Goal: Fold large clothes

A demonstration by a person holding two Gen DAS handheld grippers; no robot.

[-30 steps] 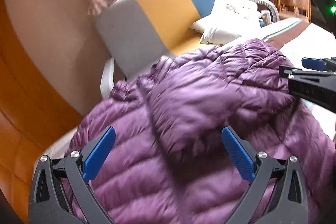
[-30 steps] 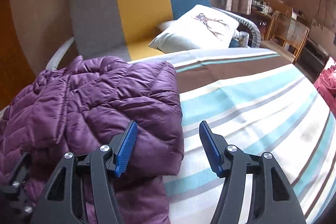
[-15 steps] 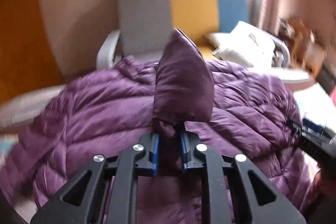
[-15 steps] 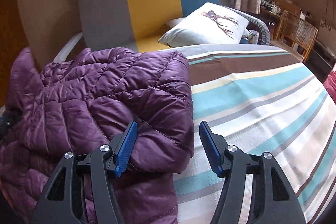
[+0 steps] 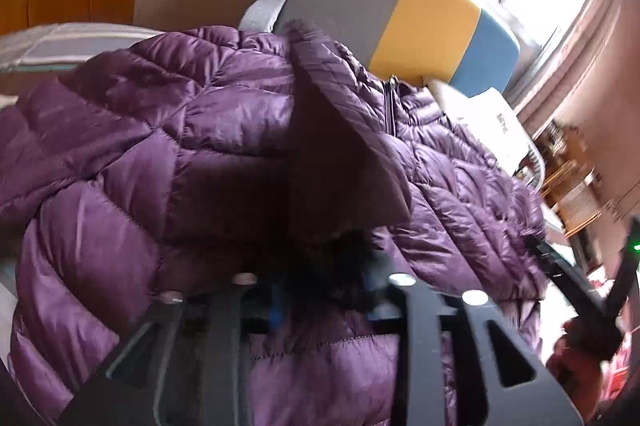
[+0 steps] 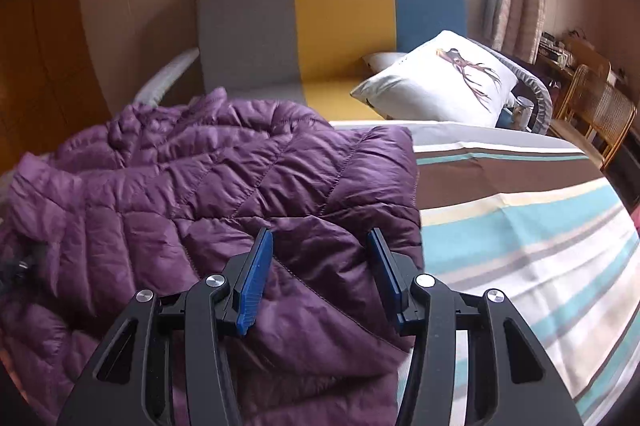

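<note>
My purple quilted jacket (image 6: 224,194) lies crumpled on the striped bed (image 6: 520,226). My left tool (image 5: 324,306) is opening around a lifted flap of it; whether the pads press is blurred. My right tool (image 6: 320,278) is closing over a fold, not pinching.

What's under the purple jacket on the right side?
The purple puffer jacket lies on the striped bedspread, whose stripes run out from its right edge. Whatever sits beneath the jacket's bulk is covered.

Glossy quilted purple jacket (image 6: 224,194), matt woven striped bedspread (image 6: 520,234)
</note>
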